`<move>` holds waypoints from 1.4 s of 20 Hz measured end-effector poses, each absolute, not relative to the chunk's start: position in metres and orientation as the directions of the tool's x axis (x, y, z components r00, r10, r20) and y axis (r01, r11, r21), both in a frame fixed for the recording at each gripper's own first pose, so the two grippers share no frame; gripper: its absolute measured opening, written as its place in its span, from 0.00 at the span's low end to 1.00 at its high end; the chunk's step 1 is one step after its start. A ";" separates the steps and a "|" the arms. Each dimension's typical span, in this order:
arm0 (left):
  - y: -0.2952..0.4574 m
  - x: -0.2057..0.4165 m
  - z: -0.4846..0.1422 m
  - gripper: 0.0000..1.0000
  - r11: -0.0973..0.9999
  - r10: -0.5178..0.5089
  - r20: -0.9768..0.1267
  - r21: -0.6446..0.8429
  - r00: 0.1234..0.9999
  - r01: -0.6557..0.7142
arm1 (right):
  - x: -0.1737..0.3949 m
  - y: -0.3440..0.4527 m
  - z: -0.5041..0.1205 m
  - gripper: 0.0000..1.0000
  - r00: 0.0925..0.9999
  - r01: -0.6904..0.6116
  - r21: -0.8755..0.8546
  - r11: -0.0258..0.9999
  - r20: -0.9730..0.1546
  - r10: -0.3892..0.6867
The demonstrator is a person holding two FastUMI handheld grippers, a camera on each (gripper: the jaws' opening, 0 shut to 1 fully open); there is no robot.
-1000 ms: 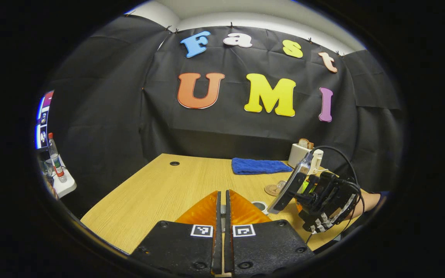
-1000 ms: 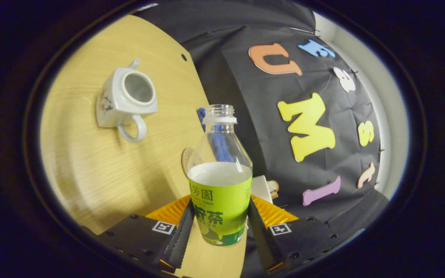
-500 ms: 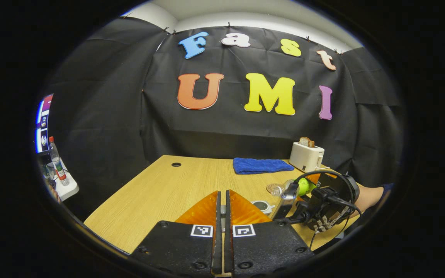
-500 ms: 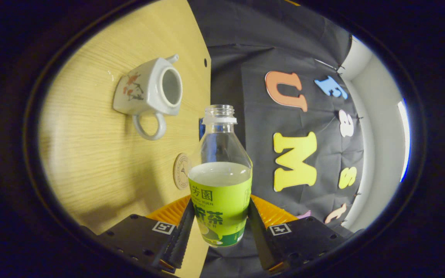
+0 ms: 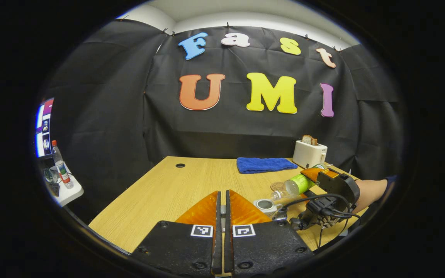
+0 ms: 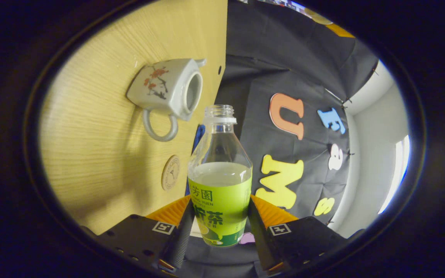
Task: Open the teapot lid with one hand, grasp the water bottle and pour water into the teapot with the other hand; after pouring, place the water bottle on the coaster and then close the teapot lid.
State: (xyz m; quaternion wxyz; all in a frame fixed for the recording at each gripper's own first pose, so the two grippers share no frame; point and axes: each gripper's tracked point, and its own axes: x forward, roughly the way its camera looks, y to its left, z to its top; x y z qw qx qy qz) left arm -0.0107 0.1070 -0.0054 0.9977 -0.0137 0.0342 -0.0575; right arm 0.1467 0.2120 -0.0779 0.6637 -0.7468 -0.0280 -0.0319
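**Bottle tipped toward the open teapot**

The right hand-held gripper (image 6: 218,226) is clenched on the water bottle (image 6: 220,181), one finger pressing each side of its green label. The bottle has no cap, and pale liquid fills it up to the top edge of the label. In the right gripper view the wooden surface (image 6: 102,154) stands almost on edge, so the bottle is tilted far over. The white teapot (image 6: 168,90) sits on that surface with its lid off, its open mouth turned toward the bottle neck and its ring handle nearest the bottle. A round coaster (image 6: 170,172) lies just beside the bottle's shoulder.

The left hand-held gripper (image 5: 222,216) has its fingers pressed together; whether anything is pinched between them I cannot tell. In the left gripper view, beyond it, the teapot's rim (image 5: 264,204) shows, with the bottle lying nearly level above and to the side, neck pointing at the pot but apart from it. A forearm (image 5: 369,189) reaches in behind it. Farther back lie a blue cloth (image 5: 265,164) and a white toaster (image 5: 309,153).
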 end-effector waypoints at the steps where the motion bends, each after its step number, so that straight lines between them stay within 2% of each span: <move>1: 0.108 -0.011 -0.006 0.05 0.993 -0.116 -0.067 -0.032 0.991 0.114 | 0.148 0.212 -0.077 0.73 0.996 0.092 -0.986 -0.137 0.093 0.001; 6: 0.107 -0.010 -0.006 0.05 0.992 -0.121 -0.069 -0.033 0.990 0.119 | 0.151 0.214 -0.071 0.75 0.994 0.108 -0.976 -0.189 0.109 0.007; 7: 0.107 -0.010 -0.005 0.05 0.992 -0.120 -0.071 -0.035 0.990 0.117 | 0.150 0.215 -0.069 0.73 0.993 0.115 -0.973 -0.201 0.115 0.012; 17: 0.102 -0.013 -0.003 0.05 0.991 -0.134 -0.060 -0.020 0.989 0.133 | 0.149 0.221 -0.048 0.73 0.979 0.204 -0.919 -0.339 0.197 0.055; 18: 0.100 -0.013 -0.004 0.05 0.991 -0.135 -0.063 -0.019 0.989 0.134 | 0.149 0.222 -0.047 0.75 0.977 0.214 -0.912 -0.349 0.206 0.061; 23: 0.102 -0.011 -0.004 0.05 0.992 -0.125 -0.067 -0.015 0.990 0.124 | 0.143 0.230 -0.040 0.73 0.962 0.272 -0.875 -0.402 0.254 0.098; 25: 0.102 -0.012 -0.003 0.05 0.992 -0.124 -0.065 -0.017 0.990 0.123 | 0.142 0.233 -0.036 0.75 0.957 0.290 -0.862 -0.415 0.268 0.111; 27: 0.101 -0.011 -0.005 0.05 0.992 -0.126 -0.066 -0.021 0.990 0.125 | 0.140 0.232 -0.034 0.72 0.954 0.298 -0.858 -0.418 0.280 0.107; 28: 0.101 -0.011 -0.005 0.04 0.992 -0.126 -0.067 -0.020 0.990 0.125 | 0.139 0.231 -0.035 0.75 0.954 0.298 -0.856 -0.422 0.279 0.108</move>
